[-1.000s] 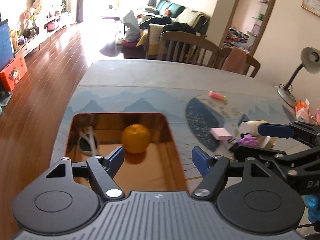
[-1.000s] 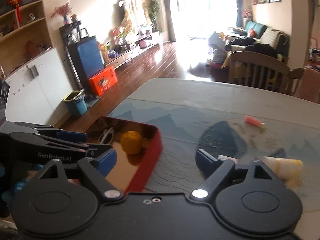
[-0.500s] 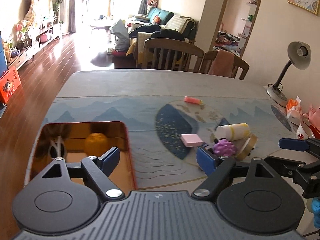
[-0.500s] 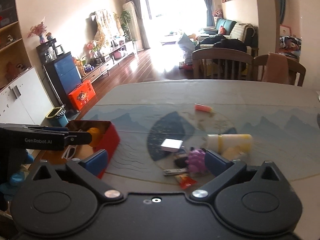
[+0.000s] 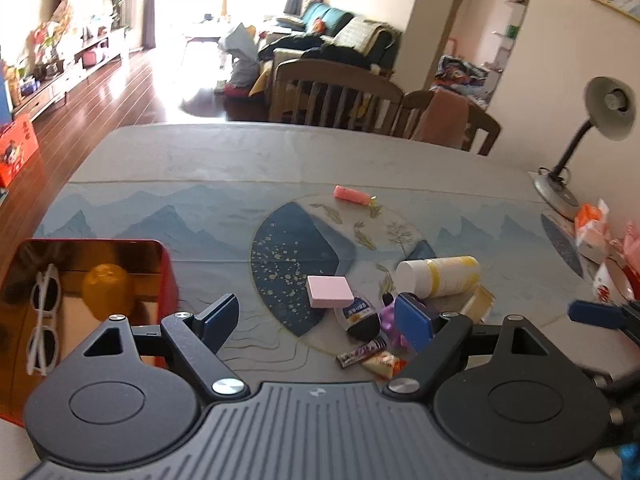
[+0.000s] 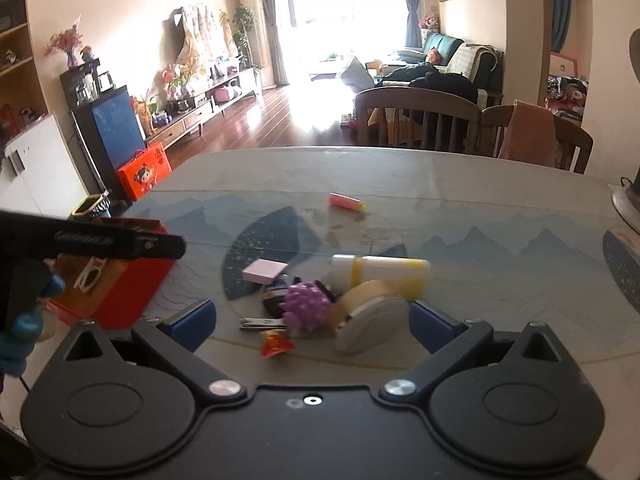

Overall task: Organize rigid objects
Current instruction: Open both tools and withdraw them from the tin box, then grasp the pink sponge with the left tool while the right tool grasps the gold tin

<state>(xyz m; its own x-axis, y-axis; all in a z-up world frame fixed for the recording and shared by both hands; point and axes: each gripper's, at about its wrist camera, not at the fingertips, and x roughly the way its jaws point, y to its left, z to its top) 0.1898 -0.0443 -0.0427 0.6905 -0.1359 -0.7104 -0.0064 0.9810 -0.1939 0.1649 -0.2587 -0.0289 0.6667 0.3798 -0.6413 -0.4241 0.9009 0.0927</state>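
Red rectangular box (image 5: 166, 280) with orange fruit (image 5: 105, 286) and white sunglasses (image 5: 42, 316) — bench (image 5: 200, 168) left; pink block (image 6: 264, 271), purple spiky ball (image 6: 306, 306), tape roll (image 6: 366, 304) clustered centre; left gripper (image 5: 316, 318) and right gripper (image 6: 312, 322) released, empty.

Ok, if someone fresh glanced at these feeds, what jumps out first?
Probably the red box at the table's left edge, with an orange and white sunglasses inside. Next, the clutter mid-table: a pink block, a purple spiky ball and a white-and-yellow bottle lying on its side.
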